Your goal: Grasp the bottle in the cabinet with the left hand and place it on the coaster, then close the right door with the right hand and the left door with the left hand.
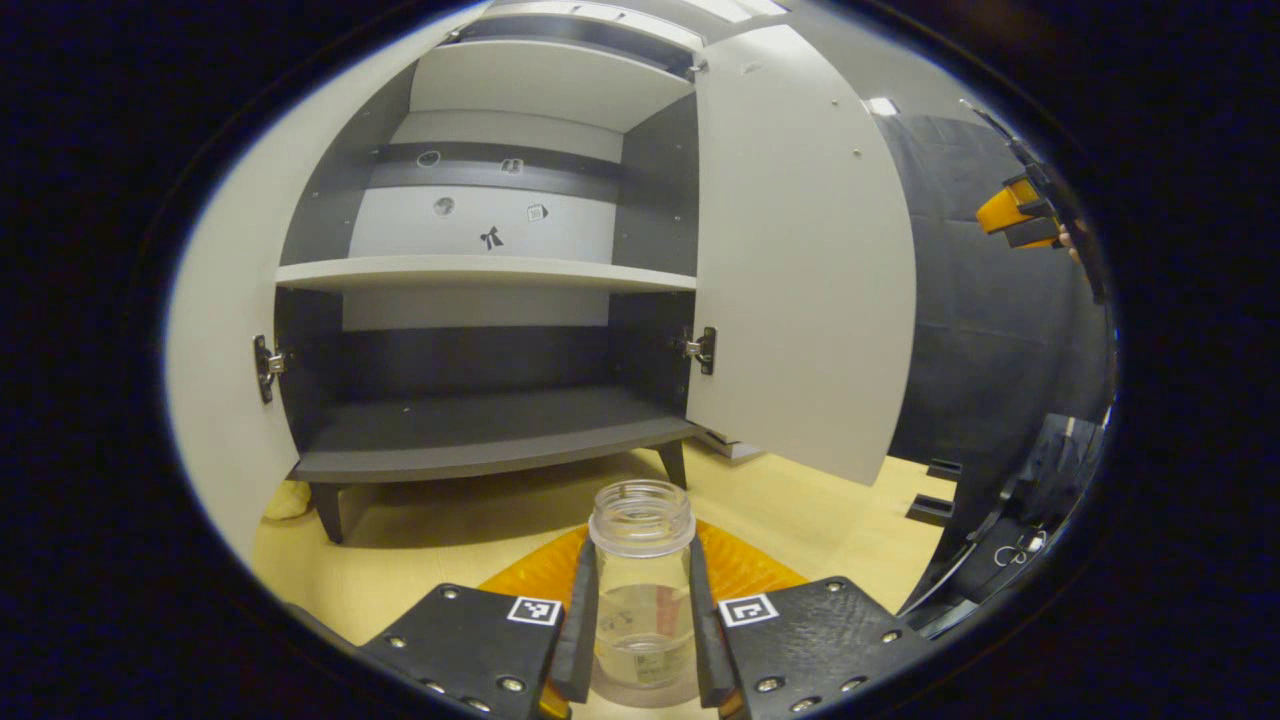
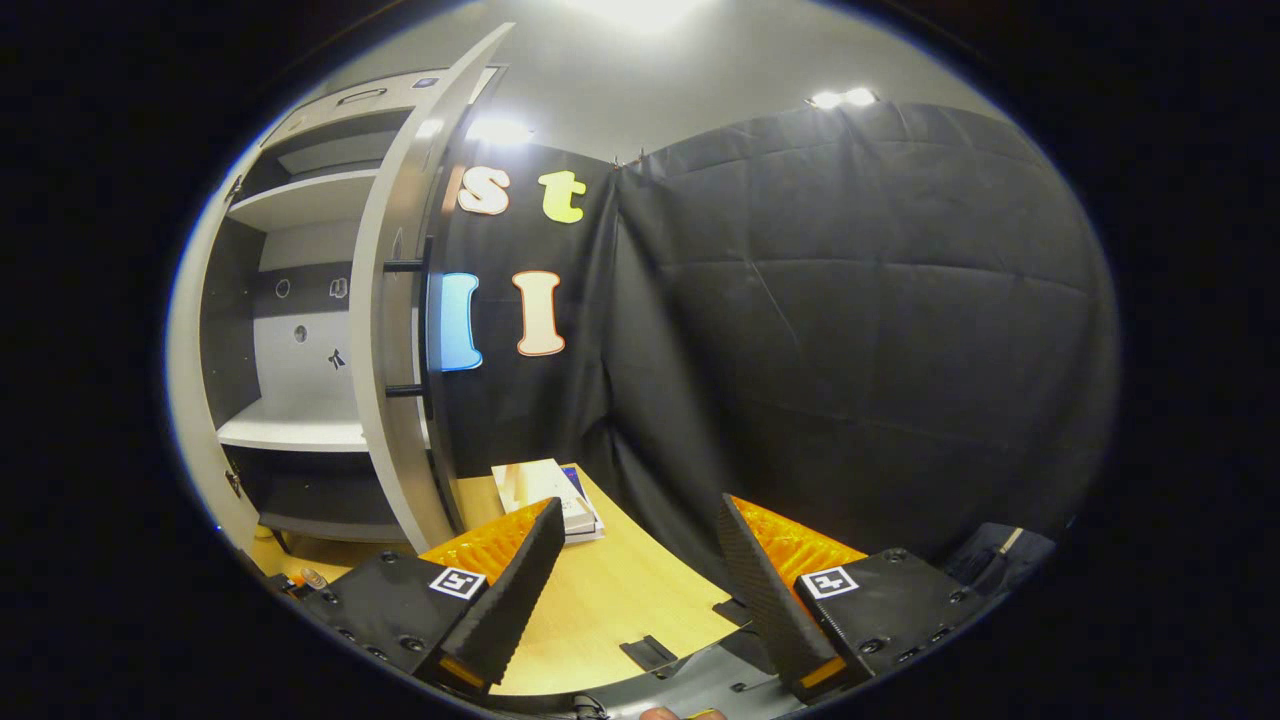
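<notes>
Before the open cabinet (image 1: 480, 400), clear bottle (image 1: 641, 590) clamped upright in left gripper (image 1: 641, 640) over orange coaster (image 1: 740, 570), base cut off; right gripper (image 2: 635, 590) spread wide, holding nothing.

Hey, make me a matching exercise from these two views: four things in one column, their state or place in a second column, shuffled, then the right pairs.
Column one:
1. clear plastic bottle with no cap
2. round orange ribbed coaster
3. grey right cabinet door
4. right gripper

Column two:
A. swung wide open
B. fingers apart, holding nothing
C. lying on the pale wooden tabletop under the bottle
D. clamped between the left gripper fingers

Pairs: 1-D, 2-C, 3-A, 4-B
</notes>
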Available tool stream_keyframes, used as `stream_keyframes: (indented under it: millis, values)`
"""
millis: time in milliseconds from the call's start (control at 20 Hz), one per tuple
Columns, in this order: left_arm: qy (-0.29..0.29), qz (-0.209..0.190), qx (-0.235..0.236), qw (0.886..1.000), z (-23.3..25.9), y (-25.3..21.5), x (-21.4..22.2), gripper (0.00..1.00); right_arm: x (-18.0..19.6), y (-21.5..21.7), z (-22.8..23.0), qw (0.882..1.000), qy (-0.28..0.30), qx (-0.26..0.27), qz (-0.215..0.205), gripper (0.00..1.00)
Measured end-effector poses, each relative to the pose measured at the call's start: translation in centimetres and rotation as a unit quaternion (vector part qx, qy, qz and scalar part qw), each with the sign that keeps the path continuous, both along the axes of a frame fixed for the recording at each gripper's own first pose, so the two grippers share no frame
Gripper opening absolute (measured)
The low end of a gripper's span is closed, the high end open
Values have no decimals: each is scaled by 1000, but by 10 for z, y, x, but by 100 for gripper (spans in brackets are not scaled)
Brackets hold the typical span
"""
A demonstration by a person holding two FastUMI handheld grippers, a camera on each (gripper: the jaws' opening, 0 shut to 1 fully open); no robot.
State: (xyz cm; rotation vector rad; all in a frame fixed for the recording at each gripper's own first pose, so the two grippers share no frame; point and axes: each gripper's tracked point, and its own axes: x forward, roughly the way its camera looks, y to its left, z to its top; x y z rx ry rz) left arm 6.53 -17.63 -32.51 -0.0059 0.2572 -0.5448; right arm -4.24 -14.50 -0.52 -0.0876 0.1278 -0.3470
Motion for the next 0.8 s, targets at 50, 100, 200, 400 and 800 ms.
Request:
stream_keyframes:
  millis: [50, 100, 200, 400, 800]
  values:
    - [5, 2, 1, 1000, -2, 1, -2, 45, 0, 0, -2, 1000, 1, 2, -2, 98]
    - [6, 3, 3, 1000, -2, 1, -6, 47, 0, -1, -3, 1000, 3, 4, -2, 98]
    - [12, 3, 3, 1000, 0, 0, -10, 51, 1, -3, -5, 1000, 8, 7, -1, 96]
    - [12, 7, 13, 1000, 16, 1, -15, 96, 9, -19, -1, 1000, -1, 10, -6, 98]
    - [30, 142, 34, 989, 81, 45, -78, 95, 95, -23, 18, 997, -29, 16, 68, 96]
